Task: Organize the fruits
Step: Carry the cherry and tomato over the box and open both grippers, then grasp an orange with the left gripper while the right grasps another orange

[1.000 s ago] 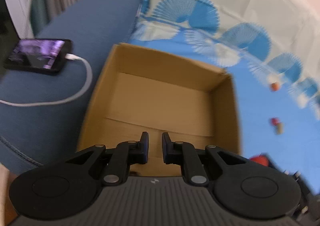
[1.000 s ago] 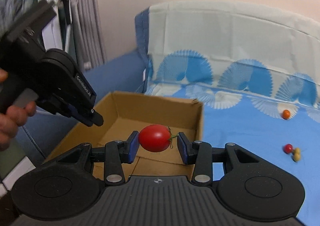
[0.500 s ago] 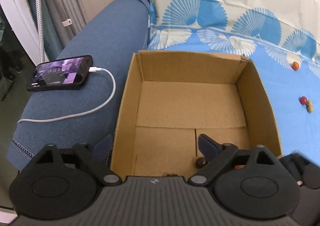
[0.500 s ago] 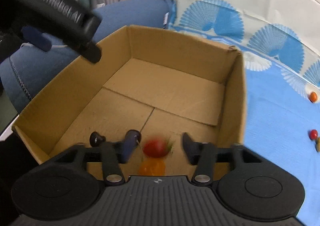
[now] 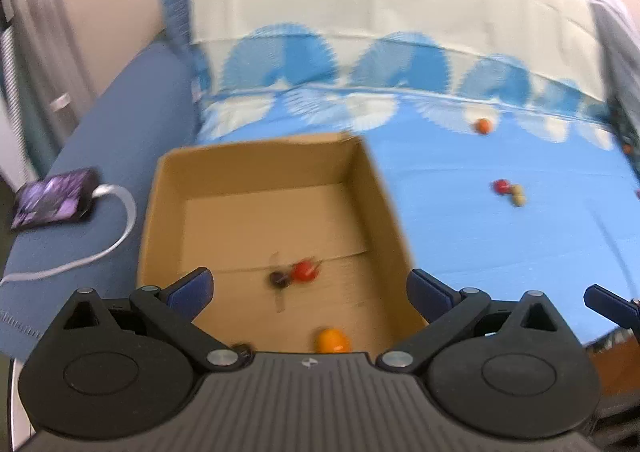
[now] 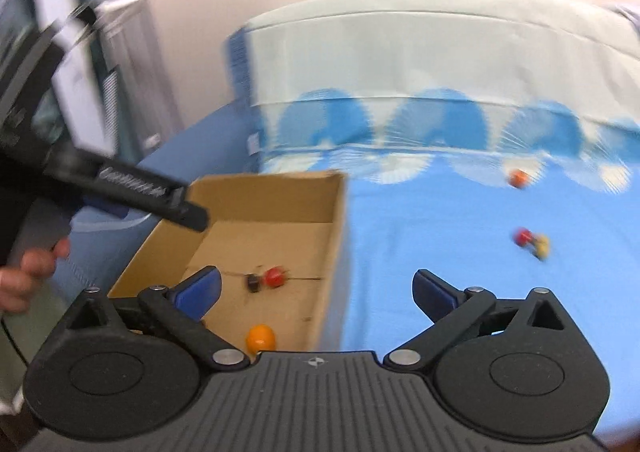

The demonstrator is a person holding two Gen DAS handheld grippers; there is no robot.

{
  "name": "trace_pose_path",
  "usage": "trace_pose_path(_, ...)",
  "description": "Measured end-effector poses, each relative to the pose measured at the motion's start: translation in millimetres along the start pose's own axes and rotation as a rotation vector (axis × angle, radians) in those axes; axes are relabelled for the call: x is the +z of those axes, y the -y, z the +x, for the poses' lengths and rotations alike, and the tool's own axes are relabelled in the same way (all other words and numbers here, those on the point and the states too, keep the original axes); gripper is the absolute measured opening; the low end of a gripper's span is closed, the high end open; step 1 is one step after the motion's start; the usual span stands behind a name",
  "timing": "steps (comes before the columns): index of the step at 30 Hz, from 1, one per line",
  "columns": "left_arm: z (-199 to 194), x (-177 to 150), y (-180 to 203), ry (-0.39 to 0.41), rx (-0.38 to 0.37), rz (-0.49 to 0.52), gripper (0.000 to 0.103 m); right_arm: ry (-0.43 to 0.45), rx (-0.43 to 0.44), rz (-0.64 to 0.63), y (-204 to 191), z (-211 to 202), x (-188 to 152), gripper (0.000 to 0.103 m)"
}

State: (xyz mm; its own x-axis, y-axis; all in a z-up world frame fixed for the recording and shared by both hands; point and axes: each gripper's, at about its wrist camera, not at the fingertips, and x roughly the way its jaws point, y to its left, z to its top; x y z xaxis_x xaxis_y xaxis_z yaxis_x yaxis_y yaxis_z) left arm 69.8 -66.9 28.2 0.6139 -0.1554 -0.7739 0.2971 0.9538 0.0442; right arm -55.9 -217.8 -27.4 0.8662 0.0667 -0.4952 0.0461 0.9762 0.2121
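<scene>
Three fruits are sitting in the cardboard box (image 5: 264,167) so far, going by my left wrist view: a red cherry tomato (image 5: 303,270) mid-floor, a dark little fruit (image 5: 279,279) touching its left side, and an orange tomato (image 5: 332,339) near the box's front wall. My left claw (image 5: 308,288) has its jaws spread wide over the box with nothing between them; they've just been opening. Right of the box, on the blue sheet (image 5: 460,219), there's still a red fruit (image 5: 501,185) touching a yellowish one (image 5: 518,195), and an orange one (image 5: 483,125) further back. A phone (image 5: 54,197) on its charging cable (image 5: 116,219) lies left of the box.

From the right wrist view, my right claw (image 6: 316,288) is released too, jaws just been opening, nothing in them, hanging over the box's right wall. Same red tomato (image 6: 274,276) and orange tomato (image 6: 260,336) inside the box (image 6: 336,236). The other claw (image 6: 132,191) crosses above the box's left side, my hand (image 6: 24,276) on its grip.

What bugs me: both claws crowd the same box, so heading out for the red fruit (image 6: 522,236) and the yellow one (image 6: 540,244) I could clip the box wall or knock claws. Those two touch, so a sloppy pinch might send one rolling off across the sheet.
</scene>
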Motion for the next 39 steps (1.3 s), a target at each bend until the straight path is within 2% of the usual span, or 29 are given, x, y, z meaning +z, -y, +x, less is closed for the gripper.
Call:
trace_pose_path(5,15.5,41.7,55.4,0.029,-0.093,0.068,0.103,0.029,-0.146,0.062,71.5,1.1,22.9,0.102)
trace_pose_path(9,57.8,104.5,135.2,0.006,-0.168,0.165,0.103,0.046,-0.352,0.085,165.7,19.7,54.9,0.102)
trace_pose_path(11,80.2,135.7,185.5,-0.016,-0.217,0.218,0.103,0.068,-0.463,0.153,224.9,18.0,64.8,0.102)
trace_pose_path(16,133.6,196.7,328.8,-0.072,-0.253,0.344,0.103,0.124,-0.713,0.347,370.1,2.0,61.1,0.102)
trace_pose_path(20,162.0,234.4,432.2,-0.087,-0.295,0.382,0.103,0.146,-0.831,0.473,478.6,-16.5,44.3,0.102)
trace_pose_path(23,182.8,256.8,526.0,-0.028,-0.348,0.464,0.103,0.172,-0.916,0.499,555.6,-24.1,34.6,0.102)
trace_pose_path(27,222.0,266.5,657.9,0.039,-0.402,0.603,0.103,0.186,-0.937,0.501,648.7,-11.3,31.4,0.102)
trace_pose_path(32,297.4,260.1,828.4,0.027,-0.459,0.717,0.103,0.121,-0.937,0.511,758.3,40.9,32.5,0.102)
trace_pose_path(35,341.7,255.7,901.7,-0.005,-0.468,0.775,0.103,0.101,-0.938,0.528,802.5,70.4,22.1,0.102)
trace_pose_path(39,387.3,254.4,973.4,0.037,-0.45,0.832,0.103,0.096,-0.929,0.507,838.5,95.7,11.9,0.102)
